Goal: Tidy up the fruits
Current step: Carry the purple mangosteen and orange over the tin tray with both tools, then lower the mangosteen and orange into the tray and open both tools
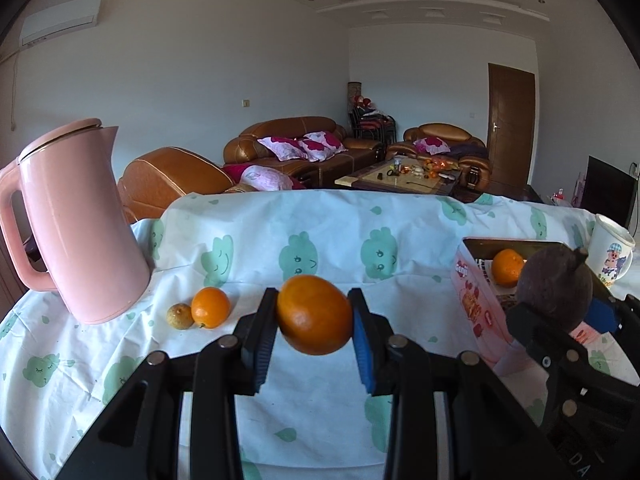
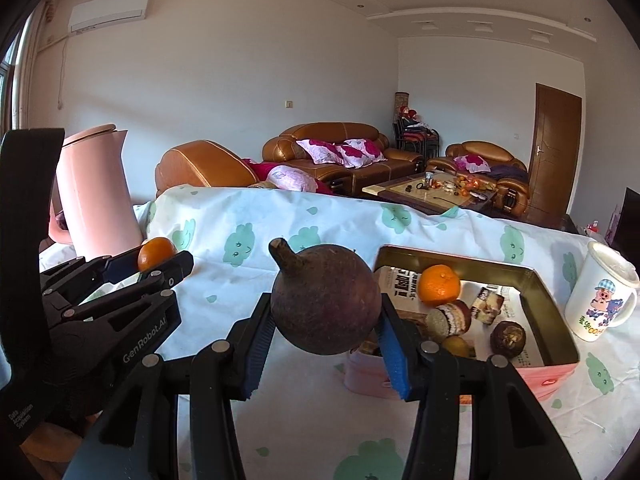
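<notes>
My left gripper (image 1: 314, 314) is shut on an orange (image 1: 315, 314), held above the tablecloth. My right gripper (image 2: 325, 312) is shut on a dark purple round fruit with a stem (image 2: 325, 300), held in the air just left of a pink tin box (image 2: 560, 372). The box holds an orange (image 2: 440, 285), a brown fruit (image 2: 508, 338), a yellow fruit and some wrapped items on newspaper. In the left wrist view the box (image 1: 474, 300) lies at the right with the right gripper and purple fruit (image 1: 554, 288) in front of it. Another orange (image 1: 210, 306) and a small yellowish fruit (image 1: 181, 316) lie on the cloth at the left.
A pink kettle (image 1: 76, 224) stands at the table's left. A white cartoon mug (image 2: 600, 296) stands right of the box. The table wears a white cloth with green prints (image 1: 320, 216). Sofas and a coffee table lie beyond the far edge.
</notes>
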`<state>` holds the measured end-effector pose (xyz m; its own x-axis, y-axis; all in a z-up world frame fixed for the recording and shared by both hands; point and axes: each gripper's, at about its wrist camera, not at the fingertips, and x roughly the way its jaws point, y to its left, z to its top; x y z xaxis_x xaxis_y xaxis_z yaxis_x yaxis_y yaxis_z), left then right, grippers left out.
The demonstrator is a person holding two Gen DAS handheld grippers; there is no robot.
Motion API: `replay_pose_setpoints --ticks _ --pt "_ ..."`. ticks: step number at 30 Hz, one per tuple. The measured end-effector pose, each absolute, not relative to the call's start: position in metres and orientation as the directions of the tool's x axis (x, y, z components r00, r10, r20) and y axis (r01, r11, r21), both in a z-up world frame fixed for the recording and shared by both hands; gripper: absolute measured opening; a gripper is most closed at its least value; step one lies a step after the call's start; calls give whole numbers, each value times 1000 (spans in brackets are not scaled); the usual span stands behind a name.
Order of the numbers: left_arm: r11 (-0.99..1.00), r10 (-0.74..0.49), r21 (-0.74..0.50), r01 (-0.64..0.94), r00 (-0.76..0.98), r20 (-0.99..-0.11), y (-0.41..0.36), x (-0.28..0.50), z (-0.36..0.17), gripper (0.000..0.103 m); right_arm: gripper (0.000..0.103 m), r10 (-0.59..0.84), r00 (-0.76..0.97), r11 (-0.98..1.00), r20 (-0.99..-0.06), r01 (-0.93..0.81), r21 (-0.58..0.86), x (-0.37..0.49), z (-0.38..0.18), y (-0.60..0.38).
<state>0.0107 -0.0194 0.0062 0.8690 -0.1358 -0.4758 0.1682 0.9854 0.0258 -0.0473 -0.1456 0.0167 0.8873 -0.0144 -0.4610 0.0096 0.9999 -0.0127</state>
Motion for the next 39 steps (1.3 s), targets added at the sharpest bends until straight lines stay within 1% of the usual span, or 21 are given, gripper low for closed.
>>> replay_pose_setpoints --ticks 10,13,19,23,26,29,31,33,39 --pt "968 -214 22 251 865 -453 -66 5 15 36 52 -117 893 992 -434 122 -15 -54 23 -201" --pt "959 -251 3 283 856 -452 -82 6 18 36 52 -159 890 986 -427 164 -24 -54 26 -217" --pt "942 -311 -31 333 839 -446 -116 15 24 36 52 -237 863 968 -445 247 -38 -46 23 -255" --pt "927 -344 -26 375 817 -463 -146 22 22 36 52 -265 849 958 -458 287 -22 -41 22 -280" --pt "920 -353 -24 392 798 -488 -166 27 16 36 52 -256 839 958 -481 287 -8 -35 20 -291" --pt "910 -363 -17 414 776 -517 -182 30 9 35 52 -210 828 964 -520 263 31 -27 15 -299" --pt "914 -343 2 407 772 -535 -187 34 3 36 52 -190 818 965 -544 257 50 -22 11 -304" --pt "913 -340 -10 407 750 -567 -187 40 0 36 52 -160 812 967 -562 243 77 -18 6 -308" --pt "914 -348 -43 403 728 -591 -183 44 -6 36 52 -100 806 974 -584 198 107 -12 0 -309"
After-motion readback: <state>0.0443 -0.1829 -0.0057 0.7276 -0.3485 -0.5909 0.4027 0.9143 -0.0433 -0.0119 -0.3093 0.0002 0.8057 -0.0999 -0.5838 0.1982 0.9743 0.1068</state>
